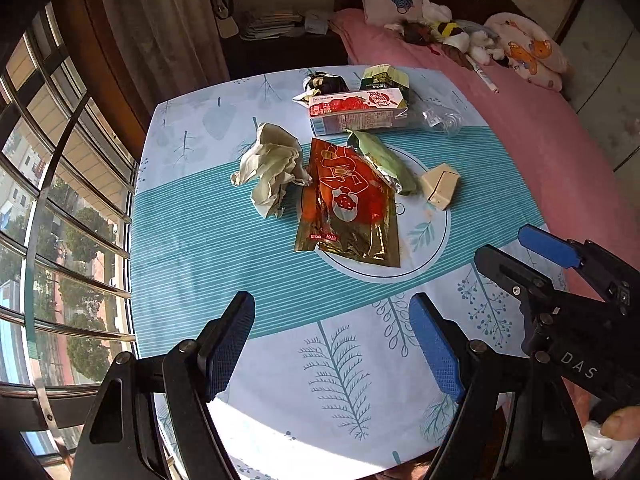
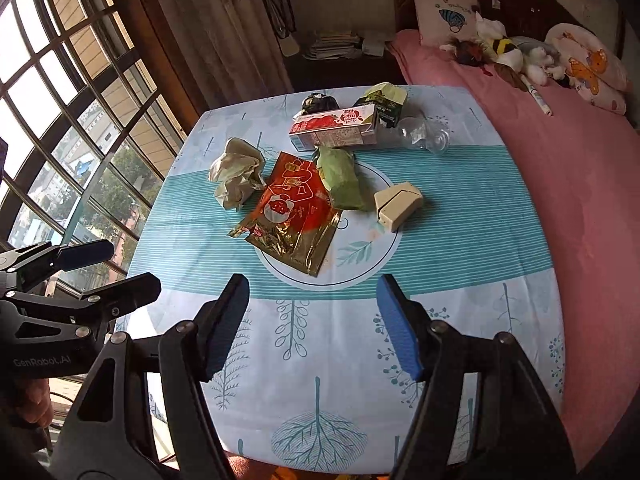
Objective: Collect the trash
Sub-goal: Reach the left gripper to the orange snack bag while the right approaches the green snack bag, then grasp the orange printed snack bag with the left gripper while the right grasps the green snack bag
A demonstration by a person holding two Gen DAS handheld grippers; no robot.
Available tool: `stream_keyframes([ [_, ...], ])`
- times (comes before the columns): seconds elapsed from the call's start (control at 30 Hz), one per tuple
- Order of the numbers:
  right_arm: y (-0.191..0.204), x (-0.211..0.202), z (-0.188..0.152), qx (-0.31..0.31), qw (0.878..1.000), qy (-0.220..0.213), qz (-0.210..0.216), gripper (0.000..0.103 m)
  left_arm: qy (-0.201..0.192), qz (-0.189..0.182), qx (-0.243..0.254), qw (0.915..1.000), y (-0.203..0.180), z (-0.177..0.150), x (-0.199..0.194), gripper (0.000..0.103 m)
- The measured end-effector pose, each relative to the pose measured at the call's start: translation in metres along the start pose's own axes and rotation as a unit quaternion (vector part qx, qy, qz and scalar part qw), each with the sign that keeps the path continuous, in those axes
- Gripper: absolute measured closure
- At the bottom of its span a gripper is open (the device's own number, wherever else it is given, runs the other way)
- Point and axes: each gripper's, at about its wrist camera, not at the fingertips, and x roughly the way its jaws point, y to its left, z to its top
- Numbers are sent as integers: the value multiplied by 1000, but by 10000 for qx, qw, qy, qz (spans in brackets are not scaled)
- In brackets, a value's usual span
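Observation:
Trash lies on a table (image 1: 192, 248) with a blue-and-white leaf-print cloth. There is a crumpled pale paper wad (image 1: 270, 170) (image 2: 238, 172), a red and gold foil pouch (image 1: 348, 208) (image 2: 294, 212), a green wrapper (image 1: 384, 162) (image 2: 340, 178), a small cream box (image 1: 440, 186) (image 2: 398, 204), a red and white carton (image 1: 358, 114) (image 2: 334, 126), a green carton (image 1: 384, 78) (image 2: 384, 100), a dark crumpled wrapper (image 1: 322, 82) (image 2: 318, 102) and clear plastic (image 1: 444, 118) (image 2: 424, 136). My left gripper (image 1: 332, 340) is open over the near cloth, nothing between its pads. My right gripper (image 2: 314, 320) is open too, short of the pouch.
A bed with a pink cover (image 2: 580, 184) runs along the table's right side, with pillows and soft toys (image 2: 512, 52) at its head. A barred window (image 2: 68, 120) is on the left, a curtain (image 2: 224, 28) and a dark side table with papers (image 2: 336, 46) behind.

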Motion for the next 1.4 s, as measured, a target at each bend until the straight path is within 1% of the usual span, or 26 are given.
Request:
stream_keyframes([
  [0.13,-5,69,41,5,9995,206,-258,47,355,-233,26,9991,18,38,73,30],
  [0.2,-10,101,58,83,9990,317,-305,47,538,-343,-23,9980,25,49,104,32],
  [0.27,-15,130,70,101,9981,444,-425,47,644,-454,-76,9969,29,57,126,34],
  [0.37,-23,171,83,150,9963,680,-501,47,738,-641,-120,9951,34,69,149,34],
  [0.47,-30,205,86,217,9944,941,-438,48,804,-770,-147,9937,35,79,164,34],
  [0.53,-34,221,87,284,9931,1083,-349,56,815,-826,-156,9931,34,86,172,34],
  [0.57,-34,222,88,269,9944,966,-327,57,828,-855,-166,9928,34,89,175,34],
  [0.6,-35,225,90,272,9944,992,-239,66,846,-891,-185,9922,33,91,178,34],
  [0.63,-35,226,91,298,9942,1017,-163,72,866,-933,-212,9916,32,94,181,34],
  [0.77,-42,228,89,388,9938,1017,-239,74,966,-929,-87,9909,23,102,198,35],
  [0.9,-52,226,82,608,9929,1012,-149,75,999,-992,-42,9900,12,108,209,35],
  [0.97,-57,224,78,672,9928,978,-170,76,1015,-1026,-29,9895,8,112,214,38],
  [1.0,-57,223,77,702,9926,975,-178,77,1029,-1052,-11,9891,5,114,216,40],
  [1.07,-63,222,74,804,9923,926,-173,79,1089,-1112,22,9878,0,118,224,46],
  [1.17,-66,224,72,1038,9906,890,-81,84,1068,-1162,68,9874,-10,122,227,47],
  [1.2,-68,227,72,1119,9894,927,-26,88,1077,-1210,87,9868,-15,123,228,47],
  [1.23,-62,226,74,1184,9886,926,27,89,1058,-1237,100,9866,-23,118,226,47],
  [1.3,-61,232,74,1227,9879,945,67,90,1007,-1226,172,9872,-33,119,229,56],
  [1.37,-56,232,73,1242,9880,909,132,90,937,-1230,243,9877,-45,117,227,68],
  [1.4,-57,232,72,1292,9872,914,207,91,878,-1226,279,9882,-48,118,228,72],
])
